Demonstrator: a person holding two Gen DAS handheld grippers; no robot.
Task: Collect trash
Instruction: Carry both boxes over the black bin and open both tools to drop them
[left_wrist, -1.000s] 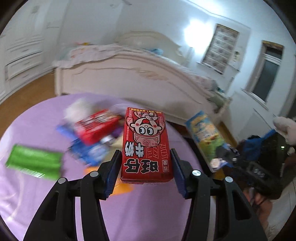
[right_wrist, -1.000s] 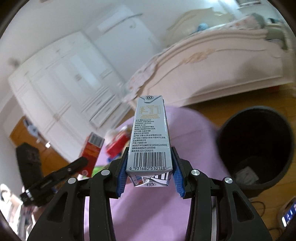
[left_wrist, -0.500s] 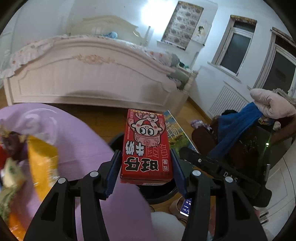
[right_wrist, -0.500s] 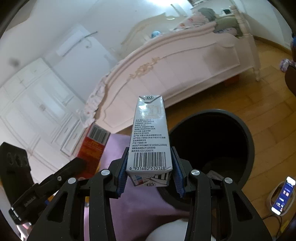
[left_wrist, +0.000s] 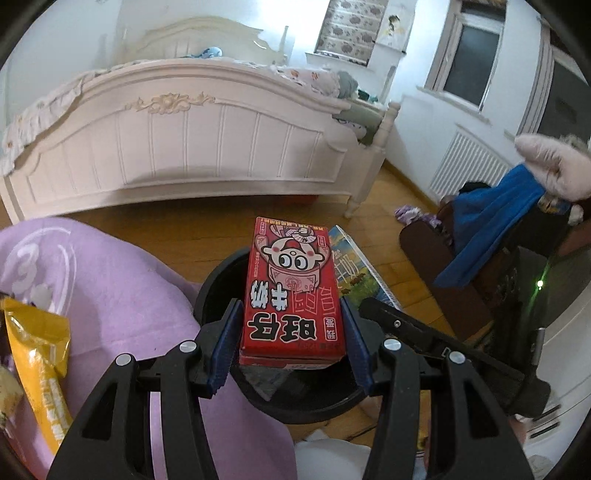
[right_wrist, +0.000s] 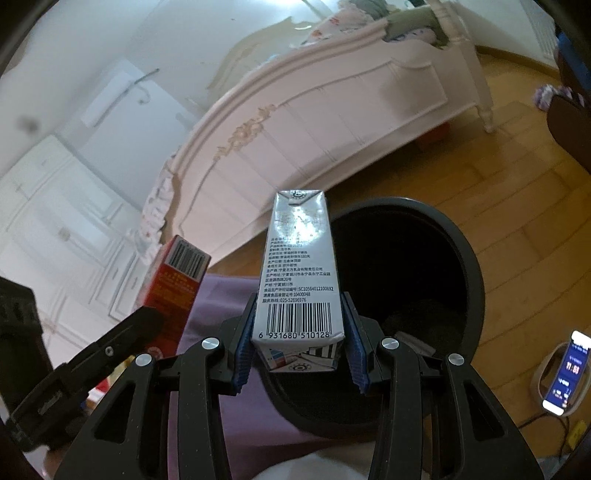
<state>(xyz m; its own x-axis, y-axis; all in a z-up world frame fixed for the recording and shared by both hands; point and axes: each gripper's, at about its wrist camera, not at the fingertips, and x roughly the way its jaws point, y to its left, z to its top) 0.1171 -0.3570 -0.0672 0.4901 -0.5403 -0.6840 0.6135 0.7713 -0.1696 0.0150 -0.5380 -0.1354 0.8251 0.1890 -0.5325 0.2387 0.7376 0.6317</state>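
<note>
Left gripper (left_wrist: 291, 345), black with blue pads, pinching a red rectangular drink carton (left_wrist: 291, 291) printed with a cartoon face, pads pressed on both long sides. Directly beneath and ahead of it, a round black plastic trash bin (left_wrist: 221, 280) on the wooden floor, some crumpled scraps visible inside. To the left of that gripper, the surface draped in a lilac cloth (left_wrist: 122, 295), with a yellow snack wrapper (left_wrist: 40, 365) lying near the edge. Beyond the bin, a white carved bed (left_wrist: 192, 144).

Right gripper (right_wrist: 299, 341), same build, clamped on a tall silver-grey drink carton (right_wrist: 299, 273), barcode facing the camera, carton upright between the pads. Bin's dark mouth (right_wrist: 406, 258) just ahead and to the right of this gripper, rim partly hidden behind the carton. To the left, the other gripper's finger and the red carton's barcoded end in view above the lilac cloth. Far right on the floor, a lit phone (right_wrist: 567, 373).
</note>
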